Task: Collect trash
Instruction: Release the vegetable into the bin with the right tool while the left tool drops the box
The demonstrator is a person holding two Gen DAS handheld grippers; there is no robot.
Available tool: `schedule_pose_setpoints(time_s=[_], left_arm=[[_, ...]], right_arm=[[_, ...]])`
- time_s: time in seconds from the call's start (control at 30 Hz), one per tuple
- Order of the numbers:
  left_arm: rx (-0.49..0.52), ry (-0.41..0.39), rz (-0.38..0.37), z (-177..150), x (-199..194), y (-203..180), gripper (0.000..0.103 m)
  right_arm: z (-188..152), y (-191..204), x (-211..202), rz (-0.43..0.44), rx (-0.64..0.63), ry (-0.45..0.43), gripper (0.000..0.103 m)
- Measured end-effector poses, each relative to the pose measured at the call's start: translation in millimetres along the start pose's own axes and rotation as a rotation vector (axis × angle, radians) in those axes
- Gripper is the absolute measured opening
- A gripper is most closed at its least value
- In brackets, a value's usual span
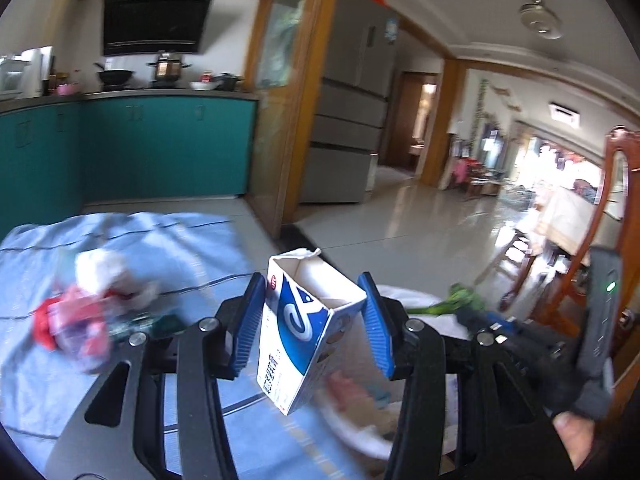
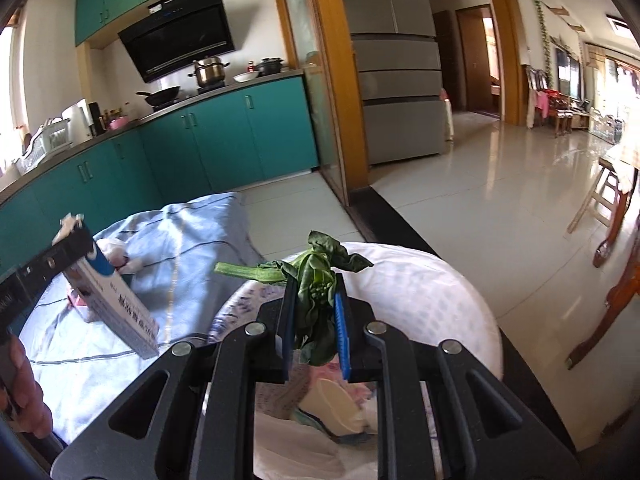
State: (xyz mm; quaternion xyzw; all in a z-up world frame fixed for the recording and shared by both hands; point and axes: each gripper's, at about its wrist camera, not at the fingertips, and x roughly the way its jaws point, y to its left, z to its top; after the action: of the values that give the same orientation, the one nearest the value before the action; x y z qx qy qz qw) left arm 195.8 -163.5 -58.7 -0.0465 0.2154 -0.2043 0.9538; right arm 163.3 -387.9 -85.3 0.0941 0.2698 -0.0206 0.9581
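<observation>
While both loads hang above the white trash bag, drop them inside.
Right gripper pinches wilted greens; left gripper clamps milk carton. Centre over opening first.

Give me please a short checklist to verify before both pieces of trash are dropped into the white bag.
1. Left hand-held gripper holds the milk carton: ok, both blue pads press its sides.
2. Right hand-held gripper holds the green leaf: ok, pinched between the pads.
3. White bag is open: ok, a cream cup shows inside.
4. Leaf is above the bag opening: ok.
5. Carton is above the opening: not ok; in the right wrist view it hangs over the blue cloth, beside the bag.
6. Carton is empty: cannot tell; its torn top is open, the bottom is hidden.
</observation>
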Motion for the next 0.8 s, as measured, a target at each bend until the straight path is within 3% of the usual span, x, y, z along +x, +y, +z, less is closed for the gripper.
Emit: schedule_pose_setpoints(time_s=[0.13,0.27,0.4,0.47,0.53,0.63,0.8], left_arm=[[0.03,0.022,-0.079,3,32,-26,0.049],[0.048,0.124,-0.166,-9,71,-50,0.051],[0.08,0.154,-0.171,-20,82,-61,0.071],[0.084,0.143,-0.168,-20,78,-59,0.076],[0.088,0.124,-0.147,-19,69,-54,0.079],[0.083,0.092,-0.072,-18,57,-38,0.08],[0.064,0.086,0.119,-12,39,2,0.081]], right_arm=[[-2,-25,3,-0.073,0.048,0.026,0.018],[-4,-43,8,-0.111,0.093,0.051,0.018],[-9,-47,17,-0.138,0.094,0.092,0.018],[-11,-45,21,-0.139,0.09,0.104,0.019],[-11,-42,23,-0.132,0.083,0.106,0.025],[-7,-36,19,-0.137,0.08,0.074,0.054],[3,-15,21,-0.094,0.093,0.056,0.062]])
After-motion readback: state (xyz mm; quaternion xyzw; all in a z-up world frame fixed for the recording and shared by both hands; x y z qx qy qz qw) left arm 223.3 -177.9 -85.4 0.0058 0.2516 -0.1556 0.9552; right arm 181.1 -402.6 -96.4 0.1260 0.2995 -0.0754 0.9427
